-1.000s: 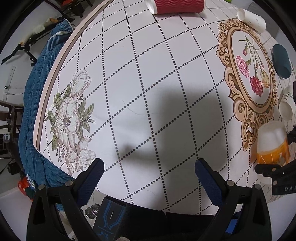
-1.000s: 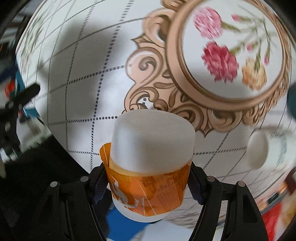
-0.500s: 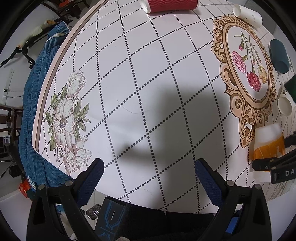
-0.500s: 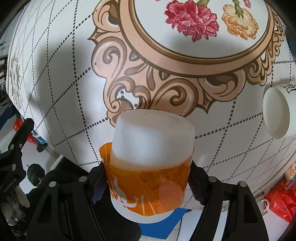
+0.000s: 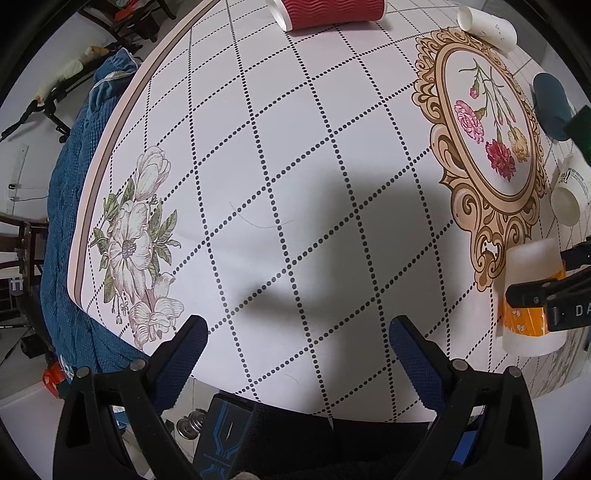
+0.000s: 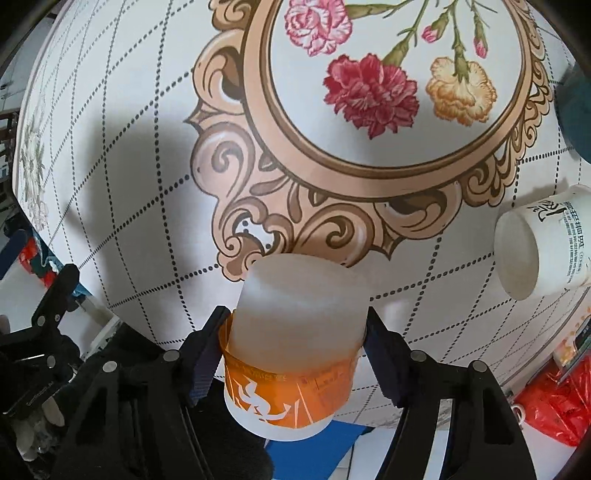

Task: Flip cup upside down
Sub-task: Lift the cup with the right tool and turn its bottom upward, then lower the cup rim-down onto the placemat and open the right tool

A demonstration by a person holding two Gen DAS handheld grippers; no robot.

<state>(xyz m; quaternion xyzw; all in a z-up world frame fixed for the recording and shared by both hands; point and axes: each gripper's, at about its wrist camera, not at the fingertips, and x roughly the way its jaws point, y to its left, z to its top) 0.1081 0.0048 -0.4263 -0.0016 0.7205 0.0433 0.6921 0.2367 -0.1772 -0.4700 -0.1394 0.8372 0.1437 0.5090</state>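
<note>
Two blue-padded fingers of the right gripper are clamped on the frosted cup with its orange band, seen at lower centre of the right wrist view; in the left wrist view the cup appears at the right edge, by the ornate gold frame print on the table. Nothing is held by the left gripper, its jaws spread wide. A white cup lies sideways at right, a red ribbed cup at top
</note>
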